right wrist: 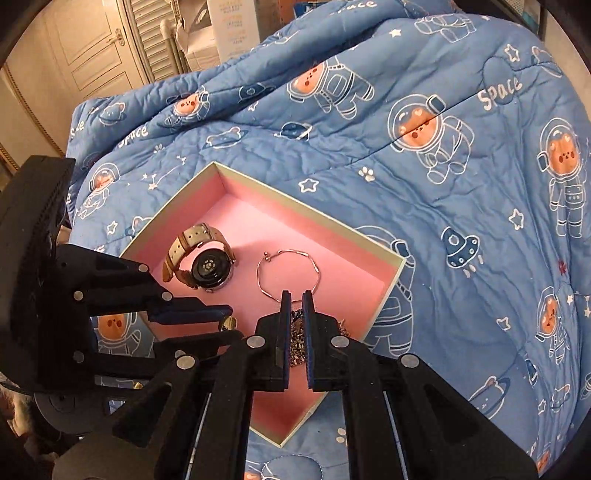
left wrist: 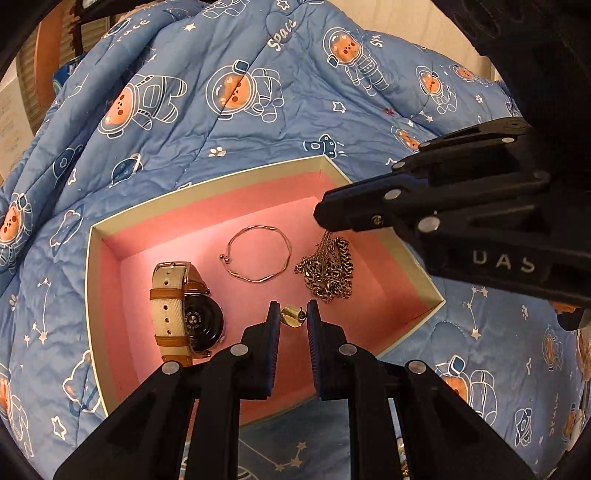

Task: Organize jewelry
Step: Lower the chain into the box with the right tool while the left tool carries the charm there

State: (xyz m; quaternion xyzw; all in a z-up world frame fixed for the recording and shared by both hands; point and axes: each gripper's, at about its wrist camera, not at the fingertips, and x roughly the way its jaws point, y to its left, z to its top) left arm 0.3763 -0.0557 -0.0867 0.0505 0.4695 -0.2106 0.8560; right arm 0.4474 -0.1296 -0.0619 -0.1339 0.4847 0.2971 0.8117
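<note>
A pink-lined box (left wrist: pixel 94 295) (right wrist: pixel 395 273) lies on the blue quilt. Inside it are a watch (left wrist: pixel 184 310) (right wrist: pixel 201 256) with a cream and tan strap, a thin wire bangle (left wrist: pixel 258 253) (right wrist: pixel 288 271) and a heaped silver chain (left wrist: pixel 327 271) (right wrist: pixel 297 343). My left gripper (left wrist: pixel 292 314) (right wrist: pixel 221 321) holds a small gold ring (left wrist: pixel 291 315) (right wrist: pixel 228 323) between its fingertips, low over the box floor. My right gripper (right wrist: pixel 296 299) (left wrist: pixel 323 221) is nearly shut, pinching the chain's upper end, which hangs from its tip over the heap.
The blue space-bear quilt (left wrist: pixel 258 122) (right wrist: pixel 461 184) covers the bed all around the box. A cream wardrobe door (right wrist: pixel 96 40) and stacked white boxes (right wrist: pixel 229 26) stand beyond the bed's far edge.
</note>
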